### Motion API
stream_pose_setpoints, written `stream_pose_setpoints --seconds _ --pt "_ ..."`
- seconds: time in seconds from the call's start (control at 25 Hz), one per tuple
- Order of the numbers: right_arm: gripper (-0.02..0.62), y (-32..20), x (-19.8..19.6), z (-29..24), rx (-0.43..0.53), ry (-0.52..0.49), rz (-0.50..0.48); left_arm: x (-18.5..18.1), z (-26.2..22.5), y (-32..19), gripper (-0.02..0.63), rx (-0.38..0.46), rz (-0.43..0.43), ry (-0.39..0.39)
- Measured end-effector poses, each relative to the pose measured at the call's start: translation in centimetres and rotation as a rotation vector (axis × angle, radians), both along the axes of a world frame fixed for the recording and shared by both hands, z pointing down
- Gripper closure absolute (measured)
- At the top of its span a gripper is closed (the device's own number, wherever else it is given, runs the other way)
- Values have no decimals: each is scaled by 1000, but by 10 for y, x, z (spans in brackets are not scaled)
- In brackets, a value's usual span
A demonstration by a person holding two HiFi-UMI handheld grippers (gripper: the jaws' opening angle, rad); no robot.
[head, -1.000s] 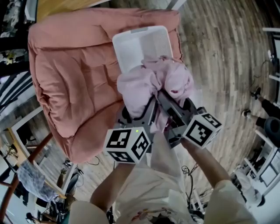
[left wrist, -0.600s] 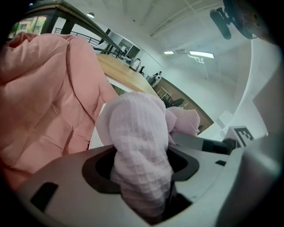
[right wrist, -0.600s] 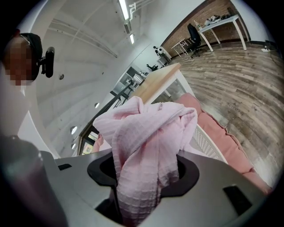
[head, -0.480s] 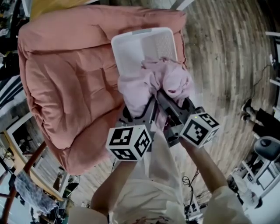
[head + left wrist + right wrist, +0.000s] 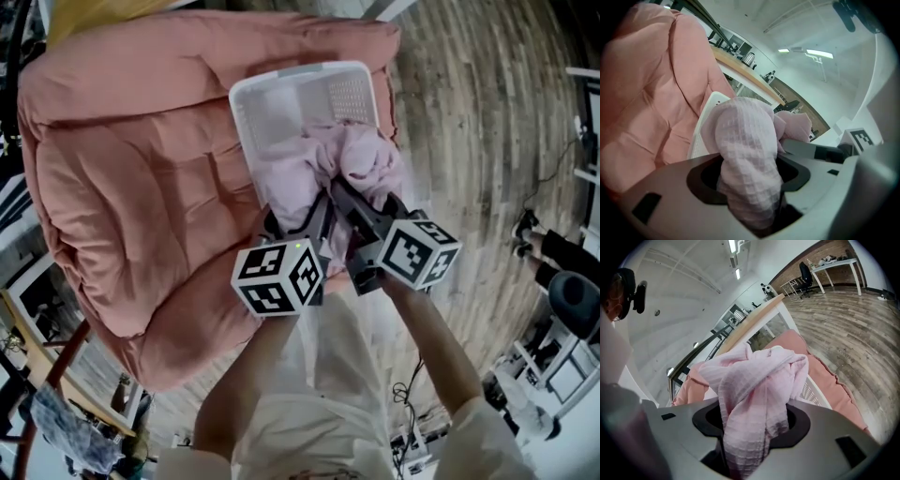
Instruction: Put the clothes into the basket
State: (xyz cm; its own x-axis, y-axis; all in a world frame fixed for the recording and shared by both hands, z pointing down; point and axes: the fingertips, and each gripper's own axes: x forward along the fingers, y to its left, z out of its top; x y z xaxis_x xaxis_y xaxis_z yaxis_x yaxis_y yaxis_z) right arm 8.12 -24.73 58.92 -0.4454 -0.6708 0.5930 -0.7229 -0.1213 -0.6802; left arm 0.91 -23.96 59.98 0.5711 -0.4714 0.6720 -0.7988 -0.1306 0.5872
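A pale pink waffle-weave garment [image 5: 337, 173] hangs bunched over the white plastic basket [image 5: 281, 94], which rests on a salmon-pink cushion. Both grippers hold the cloth from the near side. My left gripper [image 5: 314, 220] is shut on one fold of the garment [image 5: 747, 154], which fills the gap between its jaws. My right gripper [image 5: 349, 202] is shut on another bunch of the same garment [image 5: 754, 394]. The cloth's lower part reaches into the basket and hides most of its inside. The basket's perforated wall [image 5: 813, 390] shows just behind the cloth.
The big pink cushion [image 5: 131, 178] spreads left of and under the basket. Wooden plank floor [image 5: 469, 131] lies to the right. A wooden rail and desks [image 5: 754, 319] stand far behind. The person's forearms [image 5: 431, 347] and light clothing fill the bottom.
Both grippers have moved forward and down with the garment, so it now sits lower over the basket. The view has shifted, showing more of the cushion.
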Motion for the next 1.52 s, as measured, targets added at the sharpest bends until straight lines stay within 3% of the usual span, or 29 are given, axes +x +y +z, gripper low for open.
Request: stream_pose_setpoints --seconds 0.6,0.76,1.0,1.2,1.52 --pt "354 -8 2 64 -66 57 -41 -2 60 -3 336 -85 -7 -136" --pt "353 -14 4 81 -81 97 -56 0 79 -6 336 -125 -39 -127" --pt "353 -16 10 106 -106 145 -58 3 104 -9 336 -123 -16 -204" --pt "353 -17 7 127 -125 196 -95 1 129 -10 336 -135 -21 -225" --pt "353 -30 -1 169 -173 261 -151 -6 177 -19 336 -217 -38 -262"
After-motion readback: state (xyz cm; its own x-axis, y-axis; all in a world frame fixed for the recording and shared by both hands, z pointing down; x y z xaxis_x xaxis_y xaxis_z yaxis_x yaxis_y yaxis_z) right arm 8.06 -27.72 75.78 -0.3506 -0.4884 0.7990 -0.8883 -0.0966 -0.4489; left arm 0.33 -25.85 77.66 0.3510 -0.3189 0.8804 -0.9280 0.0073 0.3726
